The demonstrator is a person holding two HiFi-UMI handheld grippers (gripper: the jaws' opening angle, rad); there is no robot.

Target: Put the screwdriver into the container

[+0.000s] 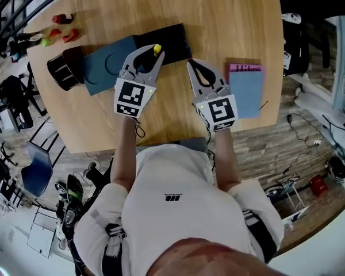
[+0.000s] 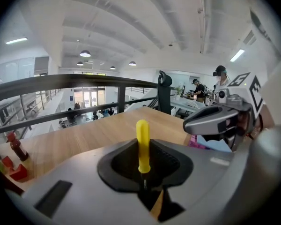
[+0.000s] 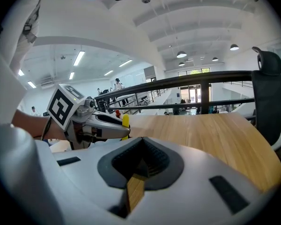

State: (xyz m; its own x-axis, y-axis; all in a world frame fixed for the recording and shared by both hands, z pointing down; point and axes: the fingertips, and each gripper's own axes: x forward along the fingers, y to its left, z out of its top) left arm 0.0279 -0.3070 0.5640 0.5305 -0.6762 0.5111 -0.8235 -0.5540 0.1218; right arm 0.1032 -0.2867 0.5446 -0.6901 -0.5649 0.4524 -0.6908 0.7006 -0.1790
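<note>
My left hand-held gripper (image 2: 144,182): it is clamped on the thin shaft of the screwdriver (image 2: 142,145), whose yellow handle stands upright beyond the tips.
Same grip, head view: only a yellow spot shows at my jaw tips, over the near edge of a black slab (image 1: 171,39). I cannot tell whether it touches the slab.
My right hand-held gripper (image 3: 139,165): the tips are together with nothing between them. A wedge of the counter (image 1: 230,16) shows through the slit behind them.
Across views: each gripper view catches the other gripper from the side. The right gripper view shows the yellow handle poking up above my left jaws.
Beside the slab: a blue-grey mat (image 1: 106,65) lies to its left.
Container: the black round container (image 1: 62,69) sits at the mat's far left end. It is apart from the screwdriver and shows only in the head view.
Right of my right gripper: pink and blue pads (image 1: 246,88).
Far left corner: small red pieces (image 1: 66,27).
</note>
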